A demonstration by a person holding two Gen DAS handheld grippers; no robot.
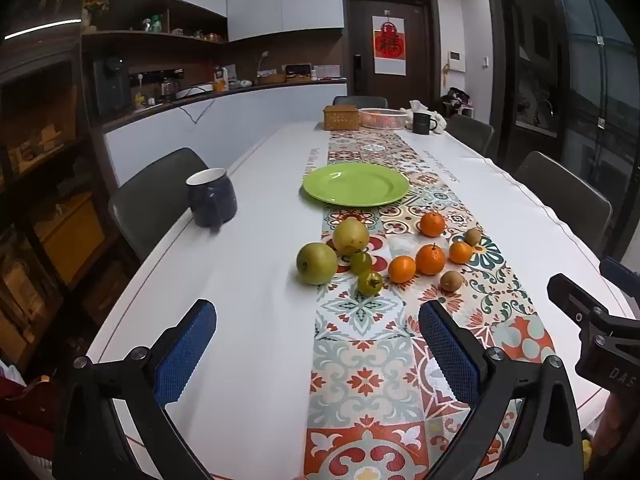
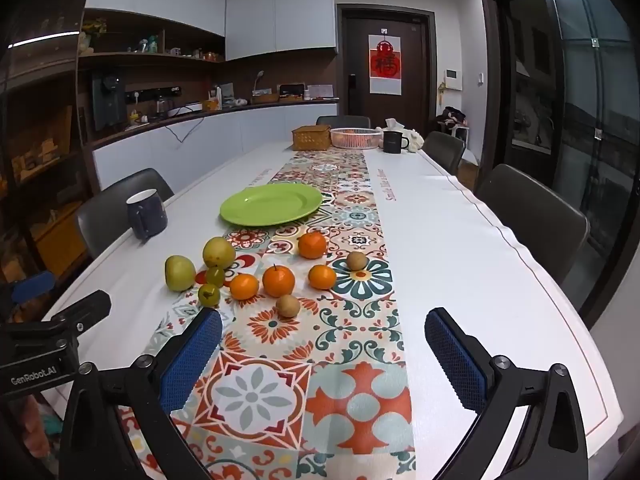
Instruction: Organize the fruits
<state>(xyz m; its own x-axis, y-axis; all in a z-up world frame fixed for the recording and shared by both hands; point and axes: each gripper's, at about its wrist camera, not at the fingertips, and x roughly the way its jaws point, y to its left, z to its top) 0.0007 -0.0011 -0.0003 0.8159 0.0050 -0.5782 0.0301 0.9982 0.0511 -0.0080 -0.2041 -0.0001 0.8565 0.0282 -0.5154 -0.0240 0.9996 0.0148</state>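
Several fruits lie loose on the patterned runner: two yellow-green pears, two small green fruits, several oranges and two brown kiwis. An empty green plate lies beyond them. My left gripper is open and empty, hovering short of the fruits. My right gripper is open and empty, also short of them, to the right of the left one.
A dark blue mug stands near the table's left edge. At the far end are a wicker box, a pink basket and a black mug. Grey chairs line both sides.
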